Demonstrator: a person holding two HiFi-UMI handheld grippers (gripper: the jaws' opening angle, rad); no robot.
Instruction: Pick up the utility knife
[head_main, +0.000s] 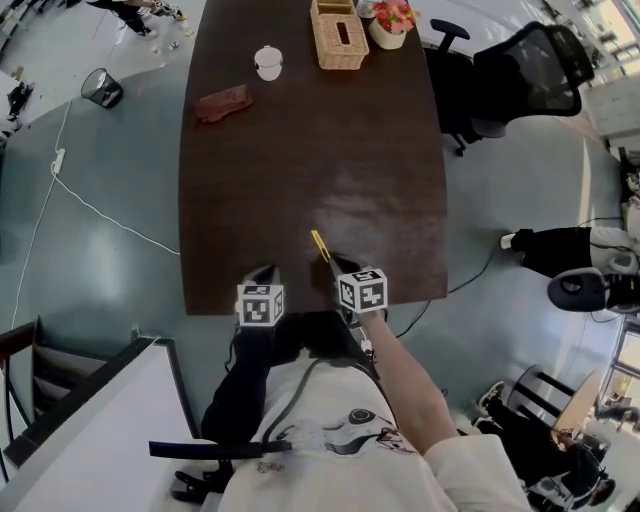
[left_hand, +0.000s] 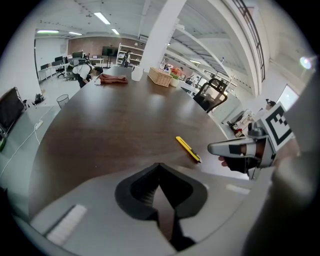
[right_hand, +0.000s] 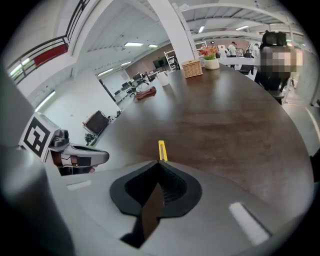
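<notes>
The utility knife (right_hand: 161, 150) lies near the table's (head_main: 300, 150) front edge, straight ahead of the right hand-held gripper (right_hand: 159, 164) and lengthwise along its line. Both pairs of jaws are clenched and empty, and the left hand-held gripper (left_hand: 160, 167) sits farther off.

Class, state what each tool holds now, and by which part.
Nothing. The left tool and right tool are shut on nothing; the utility knife lies on the table ahead of the right tool.

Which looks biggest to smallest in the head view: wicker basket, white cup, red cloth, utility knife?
1. wicker basket
2. red cloth
3. white cup
4. utility knife: a thin sliver. Its near end may be hidden behind the right hand-held gripper, so its place below the cup is unsure.
</notes>
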